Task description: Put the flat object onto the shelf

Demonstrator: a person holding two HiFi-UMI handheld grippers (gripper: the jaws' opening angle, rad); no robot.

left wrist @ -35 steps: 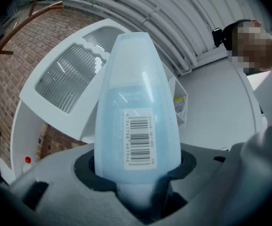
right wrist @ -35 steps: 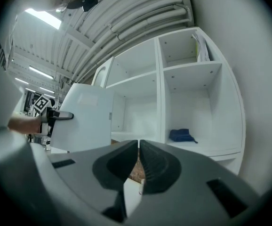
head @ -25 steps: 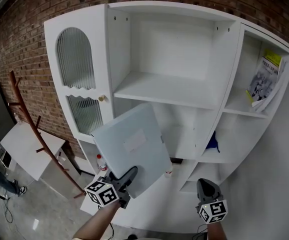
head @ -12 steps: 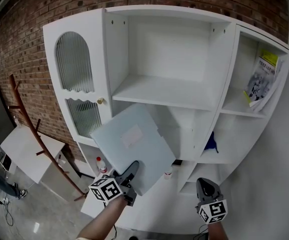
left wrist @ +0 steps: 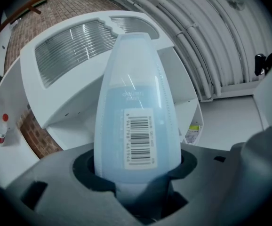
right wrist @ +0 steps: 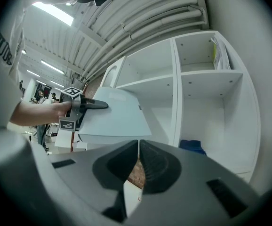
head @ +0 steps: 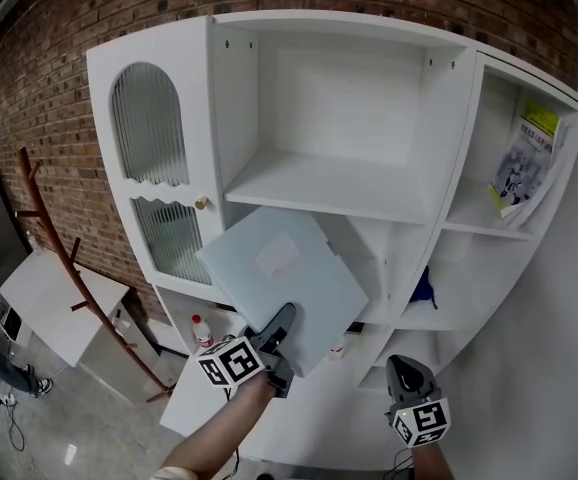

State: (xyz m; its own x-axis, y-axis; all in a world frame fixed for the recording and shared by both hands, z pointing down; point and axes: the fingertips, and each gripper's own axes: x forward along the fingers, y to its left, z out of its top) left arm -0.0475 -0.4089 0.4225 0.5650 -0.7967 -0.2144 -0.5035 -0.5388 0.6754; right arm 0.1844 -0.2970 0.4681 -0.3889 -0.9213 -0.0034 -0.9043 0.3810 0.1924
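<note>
Now | flat object (head: 287, 283): pale-blue folder, frame ctr, seen below open shelf (head: 329, 183) | judged light, stiff, slick; hold best taken at edge nr corner | left gripper (head: 277, 330) clamped on its lower edge | right gripper (head: 409, 383) jaws together, empty, lower right.

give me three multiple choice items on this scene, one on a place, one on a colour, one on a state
1. Where is the booklet?
A) top right compartment
B) wide middle shelf
C) on the floor

2. What colour is the flat case?
A) red
B) pale blue
C) black

3. How is the right gripper?
A) shut on the case
B) open
C) shut and empty

Answers:
1 A, it leans in the top right bay of the shelf unit.
2 B, the left gripper clamps its pale blue body.
3 C, its jaws meet with nothing between them.
</note>
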